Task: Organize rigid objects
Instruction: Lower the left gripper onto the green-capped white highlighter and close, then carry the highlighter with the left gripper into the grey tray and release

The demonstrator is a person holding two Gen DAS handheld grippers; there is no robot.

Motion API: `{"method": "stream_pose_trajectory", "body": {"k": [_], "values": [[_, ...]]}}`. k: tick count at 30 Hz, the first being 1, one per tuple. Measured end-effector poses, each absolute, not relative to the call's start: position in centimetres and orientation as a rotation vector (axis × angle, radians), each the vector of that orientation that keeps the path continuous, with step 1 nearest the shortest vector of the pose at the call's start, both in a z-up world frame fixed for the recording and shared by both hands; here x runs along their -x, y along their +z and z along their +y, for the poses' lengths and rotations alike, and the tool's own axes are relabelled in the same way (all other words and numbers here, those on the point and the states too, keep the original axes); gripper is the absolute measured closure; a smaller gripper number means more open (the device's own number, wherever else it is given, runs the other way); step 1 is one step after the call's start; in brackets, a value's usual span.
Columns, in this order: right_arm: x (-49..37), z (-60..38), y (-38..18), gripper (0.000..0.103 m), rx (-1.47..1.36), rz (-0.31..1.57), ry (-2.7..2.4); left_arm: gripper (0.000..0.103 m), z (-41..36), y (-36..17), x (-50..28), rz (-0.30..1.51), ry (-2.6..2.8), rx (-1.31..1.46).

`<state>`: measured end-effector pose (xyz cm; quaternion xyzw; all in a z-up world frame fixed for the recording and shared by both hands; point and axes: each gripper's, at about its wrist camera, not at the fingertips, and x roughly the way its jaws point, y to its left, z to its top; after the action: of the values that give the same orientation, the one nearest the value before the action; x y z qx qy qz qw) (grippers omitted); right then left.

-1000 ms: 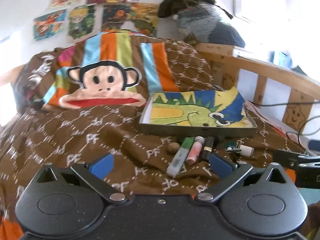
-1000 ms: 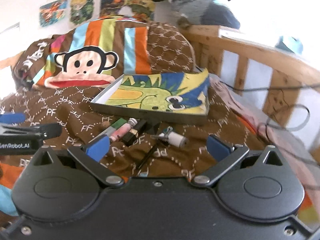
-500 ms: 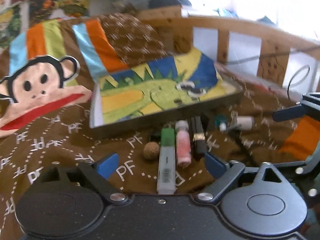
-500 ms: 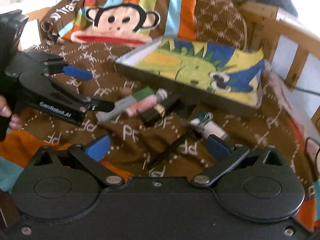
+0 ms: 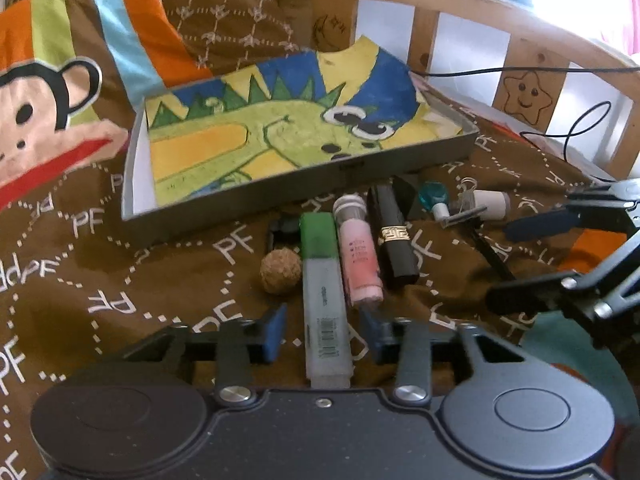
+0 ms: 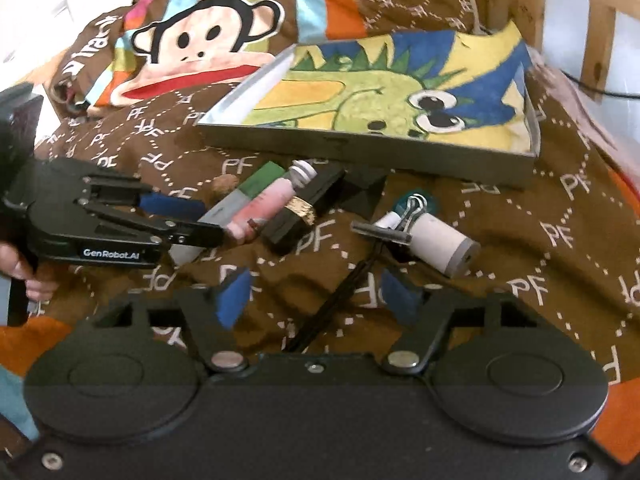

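A grey tray (image 5: 248,208) lined with a dinosaur drawing lies on the brown blanket; it also shows in the right wrist view (image 6: 360,152). In front of it lie a green-capped highlighter (image 5: 322,292), a pink tube (image 5: 358,256), a black lipstick (image 5: 394,236), a cork ball (image 5: 281,271), a white cylinder (image 6: 440,242) and a black razor (image 6: 352,280). My left gripper (image 5: 322,334) is open, its pads either side of the highlighter's near end. My right gripper (image 6: 316,294) is open, its pads either side of the razor handle.
A wooden bed rail (image 5: 520,52) runs behind the tray with a black cable (image 5: 568,136) over it. A monkey-print pillow (image 6: 208,48) lies at the back left. The blanket (image 5: 100,280) is rumpled.
Both grippers moved down and forward toward the objects and narrowed their jaws. The left one now straddles the highlighter, the right one the razor handle.
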<state>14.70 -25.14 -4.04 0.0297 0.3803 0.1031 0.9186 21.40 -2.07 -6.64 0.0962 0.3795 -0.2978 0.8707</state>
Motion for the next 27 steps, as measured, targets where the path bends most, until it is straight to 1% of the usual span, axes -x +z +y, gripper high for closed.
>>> {"method": "stream_pose_trajectory", "body": {"k": [1, 3, 6, 8, 13, 20, 22, 25, 27], "values": [[-14.8, -25.4, -4.1, 0.054, -0.068, 0.786, 0.206, 0.071, -2.1, -6.8, -21.7, 0.808, -0.622, -0.195], [-15.4, -26.0, -4.4, 0.06, -0.086, 0.796, 0.187, 0.072, -2.0, -7.1, -22.0, 0.831, -0.618, -0.178], [-16.1, -26.6, -5.0, 0.061, -0.111, 0.818, 0.163, 0.076, -2.3, -7.4, -22.3, 0.853, -0.6, -0.153], [-16.5, -26.8, -5.4, 0.062, -0.117, 0.827, 0.16, 0.076, -2.5, -7.6, -22.4, 0.863, -0.573, -0.117], [-17.1, -26.3, -6.1, 0.074, -0.11, 0.835, 0.171, 0.077, -3.1, -7.7, -22.2, 0.884, -0.5, 0.005], [-17.0, -25.5, -6.0, 0.086, -0.159, 0.868, 0.247, 0.077, -4.1, -7.4, -21.1, 0.929, -0.448, 0.076], [-16.9, -25.5, -5.9, 0.093, -0.177, 0.868, 0.261, 0.077, -3.9, -7.4, -20.6, 0.948, -0.437, 0.121], [-16.6, -25.7, -5.7, 0.099, -0.202, 0.866, 0.267, 0.077, -3.6, -7.4, -19.7, 0.948, -0.41, 0.161], [-16.3, -25.7, -5.6, 0.1, -0.198, 0.859, 0.263, 0.078, -3.4, -7.3, -19.1, 0.947, -0.39, 0.191]]}}
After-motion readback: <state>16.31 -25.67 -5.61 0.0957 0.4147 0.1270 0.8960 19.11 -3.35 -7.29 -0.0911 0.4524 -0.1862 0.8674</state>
